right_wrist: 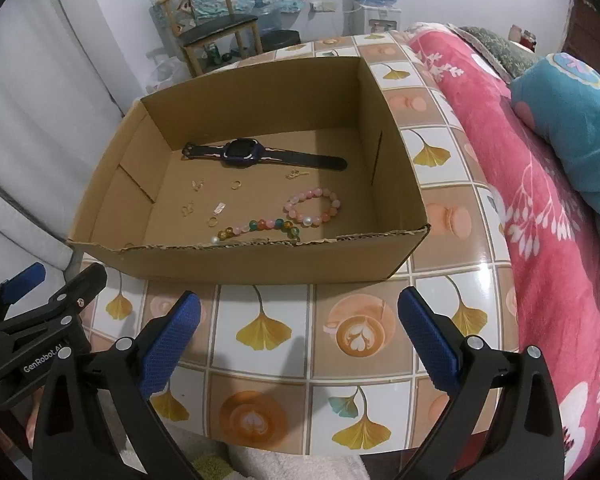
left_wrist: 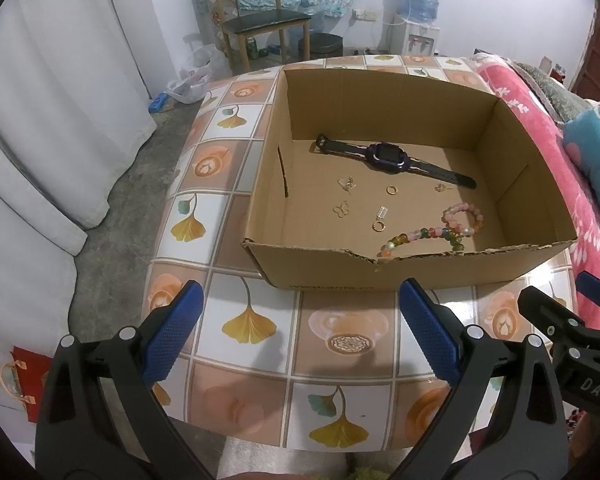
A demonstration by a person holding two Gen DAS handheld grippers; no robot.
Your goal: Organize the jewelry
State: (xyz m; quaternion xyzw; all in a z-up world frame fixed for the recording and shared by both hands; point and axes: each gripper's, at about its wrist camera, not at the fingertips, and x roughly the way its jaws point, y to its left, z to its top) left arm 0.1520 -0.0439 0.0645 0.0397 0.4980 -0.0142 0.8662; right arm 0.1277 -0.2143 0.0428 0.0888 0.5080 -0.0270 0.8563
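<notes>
Both the left gripper (left_wrist: 300,312) and the right gripper (right_wrist: 300,320) hover low over the tiled table (right_wrist: 268,368) just before the cardboard box (right_wrist: 260,260), side by side, jaws spread wide and holding nothing. Inside the box, the watch (left_wrist: 392,158) lies flat near the far wall, its strap stretched left to right, with the pink bracelet (right_wrist: 312,206) and multicolored bead strand (right_wrist: 256,228) nearer the front wall.

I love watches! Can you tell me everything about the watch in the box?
The watch is a chunky kids' smartwatch with a dark blank screen, a purple-blue case and a dark strap with pale markings near the case. It looks like plastic and rubber. It lies flat and unbuckled, strap stretched out both ways, on the floor of the cardboard box near the far wall. Nothing seems to touch it except the box floor; the small gold pieces lie apart.
</notes>
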